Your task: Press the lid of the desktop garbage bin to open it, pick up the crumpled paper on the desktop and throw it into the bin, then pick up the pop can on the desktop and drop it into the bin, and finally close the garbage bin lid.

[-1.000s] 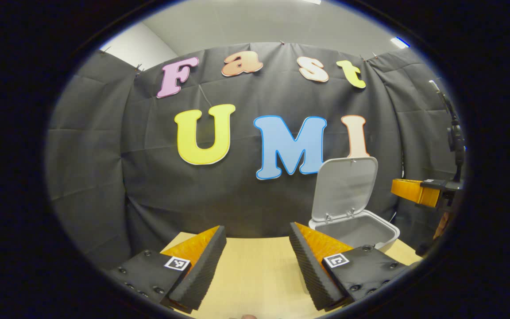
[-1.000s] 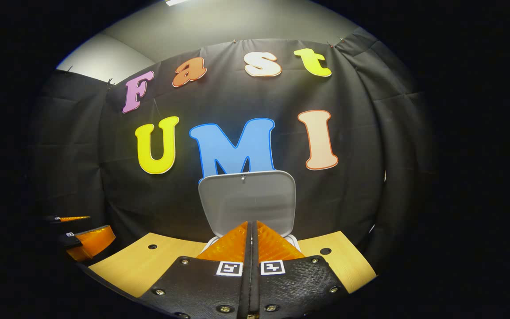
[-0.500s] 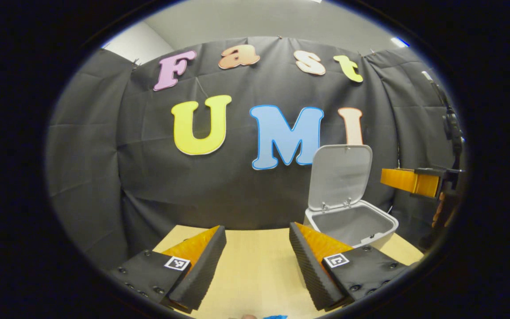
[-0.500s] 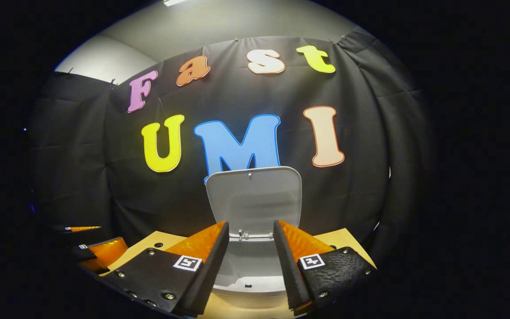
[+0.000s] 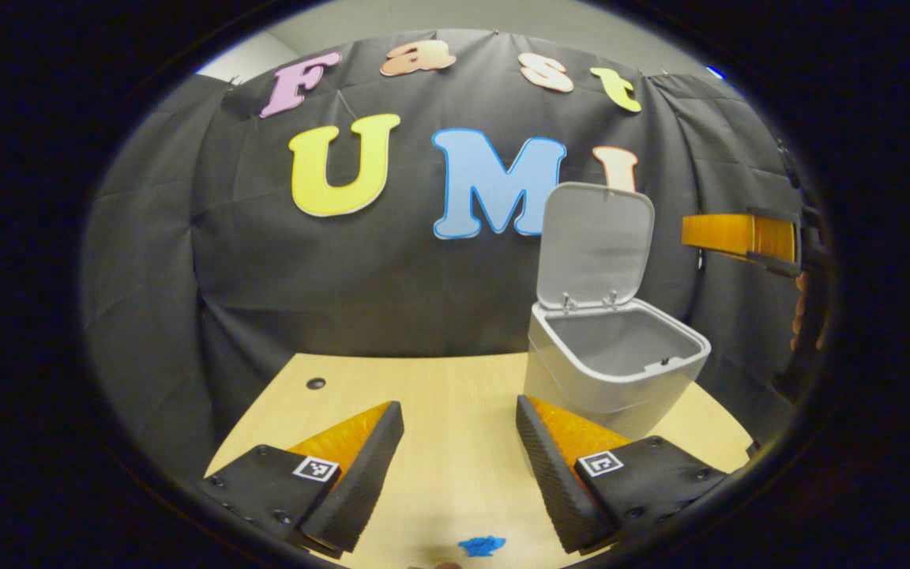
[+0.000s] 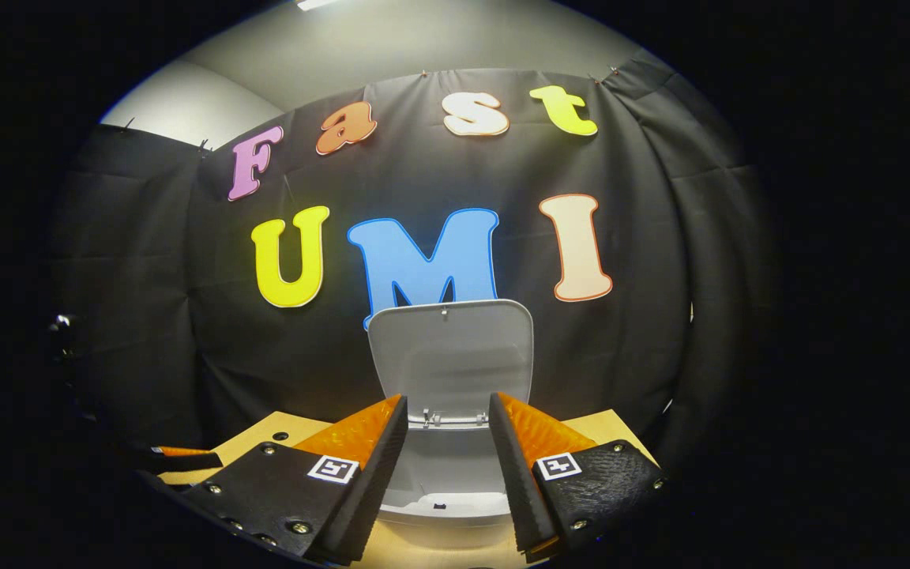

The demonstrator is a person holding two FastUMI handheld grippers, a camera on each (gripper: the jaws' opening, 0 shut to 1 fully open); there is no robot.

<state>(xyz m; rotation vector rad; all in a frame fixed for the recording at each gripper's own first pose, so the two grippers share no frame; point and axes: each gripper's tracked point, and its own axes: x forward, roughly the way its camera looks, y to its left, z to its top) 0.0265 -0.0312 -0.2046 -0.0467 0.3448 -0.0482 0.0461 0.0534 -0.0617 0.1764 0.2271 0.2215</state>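
Your left gripper [image 5: 459, 442] hangs with its ribbed, wedge-shaped fingers spread wide over the pale wooden table [image 5: 439, 395], holding nothing. The grey plastic bin [image 5: 609, 371], boxy with rounded corners, stands at the table's far right, its smooth lid [image 5: 593, 245] upright. Your right gripper [image 6: 449, 458] hovers just above the bin's mouth, also spread and empty.

A pale wooden table [image 5: 439, 395] carries a grey bin [image 5: 609, 371] with its lid up, standing near the far right corner. A small blue scrap [image 5: 481, 545], perhaps crumpled paper, lies at the near edge.
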